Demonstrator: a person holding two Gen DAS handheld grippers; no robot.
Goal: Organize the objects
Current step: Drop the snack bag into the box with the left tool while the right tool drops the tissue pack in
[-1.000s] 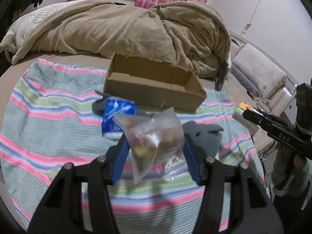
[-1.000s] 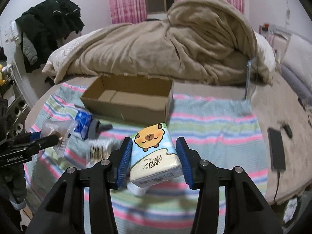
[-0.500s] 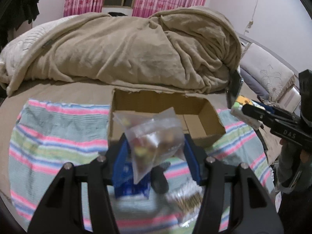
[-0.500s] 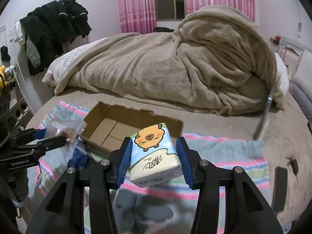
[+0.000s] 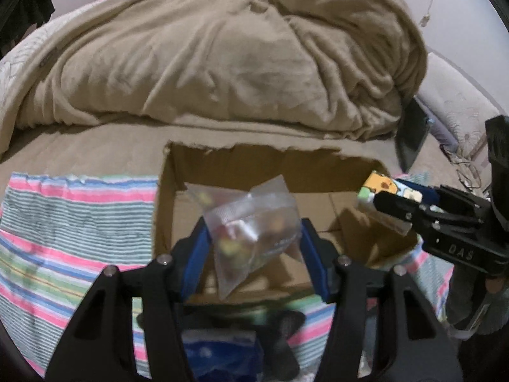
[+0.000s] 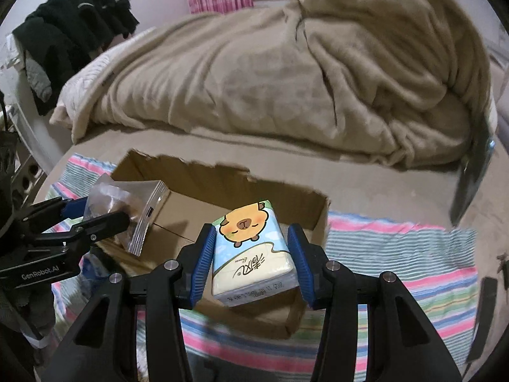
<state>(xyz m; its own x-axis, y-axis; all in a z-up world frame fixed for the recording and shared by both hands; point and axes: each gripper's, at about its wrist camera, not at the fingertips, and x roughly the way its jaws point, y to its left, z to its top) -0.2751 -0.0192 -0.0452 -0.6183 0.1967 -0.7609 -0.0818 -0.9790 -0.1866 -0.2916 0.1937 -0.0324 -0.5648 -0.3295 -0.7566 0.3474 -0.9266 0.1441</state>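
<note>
Lighting: dim, even indoor light with a slightly purple cast; soft shadows inside the cardboard box (image 5: pixel 318 172). Quality: strong fisheye bending with black corners in both views; striped cloth (image 5: pixel 73 222) and beige blanket (image 6: pixel 286 73) smeared by motion blur; near foreground out of focus.

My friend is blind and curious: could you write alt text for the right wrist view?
A blue-padded black right gripper holds a tissue pack printed with a cartoon capybara above an open brown cardboard box on a striped cloth. At left, the left gripper holds a clear plastic bag over the box.
</note>
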